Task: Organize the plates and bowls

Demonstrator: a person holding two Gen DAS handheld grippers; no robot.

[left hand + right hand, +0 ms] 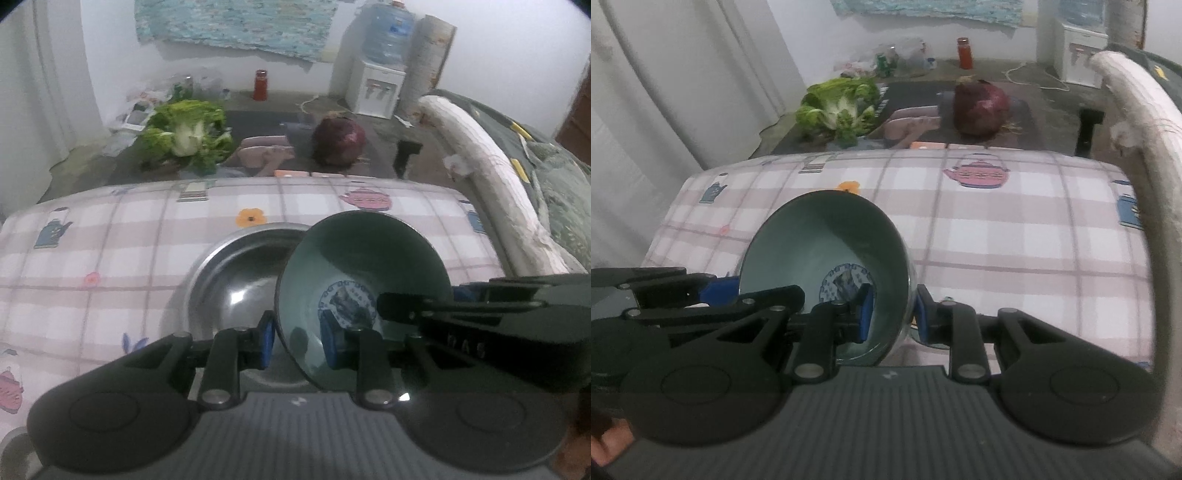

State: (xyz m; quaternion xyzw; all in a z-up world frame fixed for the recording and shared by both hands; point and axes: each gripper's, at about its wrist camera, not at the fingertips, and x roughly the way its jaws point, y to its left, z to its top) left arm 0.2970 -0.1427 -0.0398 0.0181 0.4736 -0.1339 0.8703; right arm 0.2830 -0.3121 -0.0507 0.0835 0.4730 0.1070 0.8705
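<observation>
A teal bowl [354, 258] with a blue medallion in its bottom is tilted with its mouth toward the cameras, above a steel plate [225, 280] on the checked cloth. My left gripper [297, 341] is shut on the bowl's near left rim, one blue pad inside and one outside. My right gripper [424, 299] reaches in from the right and clamps the opposite rim. In the right wrist view the same bowl [827, 243] sits between the right gripper's [894, 317] pads, and the left gripper [753, 291] grips the rim from the left.
The table carries a pink checked cloth [1015, 229] printed with teapots. Beyond its far edge lie a green cabbage [188, 133], a dark red round vegetable [340, 140] and a person's bare feet [266, 151]. A rolled blanket [491, 177] runs along the right side.
</observation>
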